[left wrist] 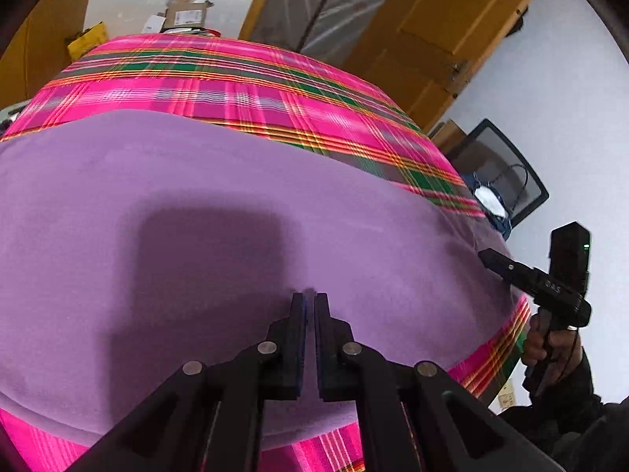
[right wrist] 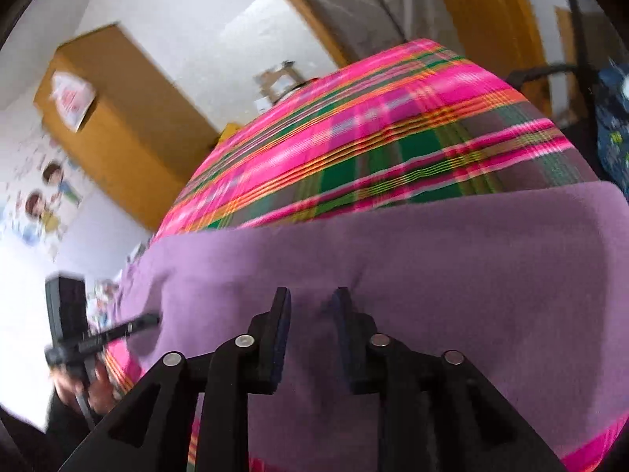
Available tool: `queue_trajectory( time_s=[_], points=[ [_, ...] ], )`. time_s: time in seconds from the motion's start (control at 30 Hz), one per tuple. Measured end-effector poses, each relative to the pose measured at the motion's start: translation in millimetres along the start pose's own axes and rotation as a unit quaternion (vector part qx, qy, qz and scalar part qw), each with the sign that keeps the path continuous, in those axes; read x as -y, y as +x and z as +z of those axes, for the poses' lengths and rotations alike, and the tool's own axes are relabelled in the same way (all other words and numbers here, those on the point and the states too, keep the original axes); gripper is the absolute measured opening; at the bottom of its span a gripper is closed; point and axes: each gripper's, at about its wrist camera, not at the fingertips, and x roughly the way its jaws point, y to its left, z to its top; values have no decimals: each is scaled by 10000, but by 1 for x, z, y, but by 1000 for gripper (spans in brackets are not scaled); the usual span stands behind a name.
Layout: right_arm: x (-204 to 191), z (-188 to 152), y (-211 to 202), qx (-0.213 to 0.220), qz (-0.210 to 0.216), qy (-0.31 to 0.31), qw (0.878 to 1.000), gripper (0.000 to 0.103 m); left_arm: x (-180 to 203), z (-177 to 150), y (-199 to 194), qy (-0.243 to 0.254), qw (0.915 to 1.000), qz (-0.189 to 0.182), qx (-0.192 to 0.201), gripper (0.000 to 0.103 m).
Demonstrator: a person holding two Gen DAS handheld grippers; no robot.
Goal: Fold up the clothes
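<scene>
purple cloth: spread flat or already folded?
Spread flat. The purple cloth lies smooth over the plaid table cover with straight edges and no creases; whether it is already doubled underneath, cannot tell.

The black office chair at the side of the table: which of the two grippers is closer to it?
Right. The right gripper hovers at the purple cloth's edge on the chair's side; the left gripper is over the cloth's middle, farther away.

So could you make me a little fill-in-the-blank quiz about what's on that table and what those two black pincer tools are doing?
1. The plain garment spread on the table is ____ in colour.
2. Under it lies a pink and green ____ cloth.
3. The left gripper has its jaws ____.
4. The right gripper has its jaws ____, with nothing pinched.

Missing words: purple; plaid; shut; open
</scene>
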Motion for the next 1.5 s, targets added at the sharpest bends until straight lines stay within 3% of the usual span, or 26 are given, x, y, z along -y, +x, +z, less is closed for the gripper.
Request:
queue_trajectory(
  time_s=[0.13,0.23,0.43,0.6,0.77,0.93,1.13,1.33,1.5],
  points=[
    [-19,-7,-1,27,104,-470,9988,26,2,-7,-4,136,9999,87,34,3],
    [-30,-8,15,-134,-99,-794,9967,26,0,-14,-11,149,9998,100,55,3],
    [-36,2,20,5,16,-871,9962,25,-10,-23,-22,-22,9997,195,127,3],
    [-38,8,44,-442,-353,-977,9936,18,-15,-23,-24,-84,9996,235,136,3],
    [-44,12,31,-142,-107,-962,9952,20,-36,-25,-43,-243,9967,691,344,3],
    [-52,16,38,-165,127,-1009,9947,21,-79,-31,-69,-829,9861,1281,650,3],
    [-65,7,52,-410,331,-1100,9925,21,-94,-47,-83,-937,9850,1244,743,3],
    [-78,5,58,-491,477,-1248,9898,21,-124,-39,-110,-1162,9692,1808,1206,3],
    [-86,5,61,-488,535,-1292,9890,21,-173,-48,-126,-1927,9503,2034,1356,3]
  ],
)
